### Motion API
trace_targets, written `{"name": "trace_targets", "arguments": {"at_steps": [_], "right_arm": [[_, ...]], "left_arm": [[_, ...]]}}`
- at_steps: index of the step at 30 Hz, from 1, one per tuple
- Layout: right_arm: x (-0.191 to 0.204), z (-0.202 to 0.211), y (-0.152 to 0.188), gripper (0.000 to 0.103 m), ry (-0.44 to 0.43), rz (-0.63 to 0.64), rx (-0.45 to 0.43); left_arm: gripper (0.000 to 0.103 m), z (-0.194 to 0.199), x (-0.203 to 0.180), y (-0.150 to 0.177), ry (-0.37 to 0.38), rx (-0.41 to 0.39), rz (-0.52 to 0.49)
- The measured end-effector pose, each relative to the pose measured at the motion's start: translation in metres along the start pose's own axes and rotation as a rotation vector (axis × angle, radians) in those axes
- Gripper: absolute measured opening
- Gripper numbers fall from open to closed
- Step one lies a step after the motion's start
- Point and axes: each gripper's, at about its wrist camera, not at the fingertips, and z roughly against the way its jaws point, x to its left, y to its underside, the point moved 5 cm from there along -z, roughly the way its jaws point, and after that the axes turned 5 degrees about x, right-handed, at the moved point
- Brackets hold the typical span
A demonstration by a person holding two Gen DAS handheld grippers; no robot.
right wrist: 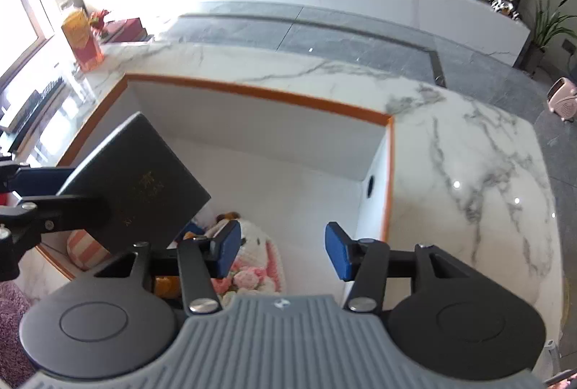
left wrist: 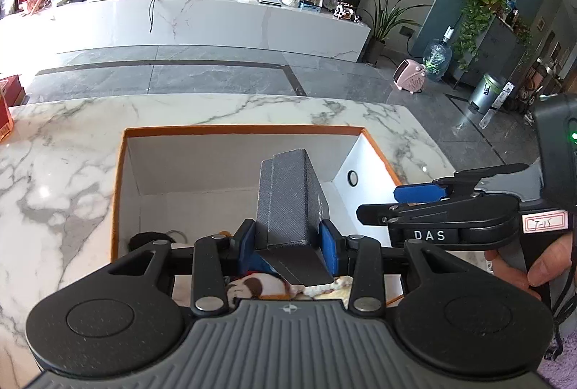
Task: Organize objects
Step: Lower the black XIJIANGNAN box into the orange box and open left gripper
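Holding: left gripper [left wrist: 288, 243] has its blue pads clamped on both sides of the grey box [left wrist: 288, 197], a slim textured case standing upright, far end pointing to 12 o'clock in the left wrist view.
Where the box is: hanging over the near half of the orange-rimmed bin [left wrist: 120, 172], not resting on anything that I can see. From the right wrist view it shows as a dark slab at about 9 o'clock.
Right gripper [right wrist: 283, 250]: jaws apart, nothing between the pads, just the bin floor and plush toy [right wrist: 252, 266] showing through the gap. In the left view it sits at 3 o'clock, a hand [left wrist: 533, 266] wrapped around its handle.
Bin contents: soft toys bunched at the 6 o'clock end, plus something striped [right wrist: 84, 252] at 8 o'clock. The far half looks bare white.
Step in hand, my guess: lowering the box into the bin.
How I'd do it: aim for the bare floor toward 12 o'clock, not on top of the plush, since a narrow case dropped on soft stuff will probably tip.
Tip: keep it square to the bin walls and let the bottom edge touch down before loosening the pads.
Watch out: the right gripper is close by at 3 o'clock, so keep it off to the side, clear of the drop path.
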Motion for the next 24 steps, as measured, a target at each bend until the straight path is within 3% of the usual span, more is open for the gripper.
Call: {"name": "trace_targets", "arguments": {"at_steps": [4, 7, 13, 18, 24], "right_arm": [[-0.03, 0.031, 0.005, 0.054, 0.077, -0.066, -0.104], [-0.047, 0.038, 0.01, 0.051, 0.127, -0.11, -0.13], [-0.076, 0.03, 0.03, 0.033, 0.077, -0.216, -0.078], [-0.088, 0.017, 0.036, 0.028, 0.004, -0.312, -0.056], [-0.092, 0.002, 0.038, 0.024, 0.033, -0.339, -0.036]], "left_arm": [[0.044, -0.012, -0.019, -0.006, 0.053, 0.019, 0.029], [0.044, -0.027, -0.031, -0.008, 0.065, 0.045, 0.056], [0.044, -0.06, -0.047, -0.006, 0.048, 0.112, 0.09], [0.044, -0.085, -0.052, 0.001, 0.029, 0.166, 0.136], [0.044, -0.109, -0.061, 0.01, -0.007, 0.212, 0.159]]}}
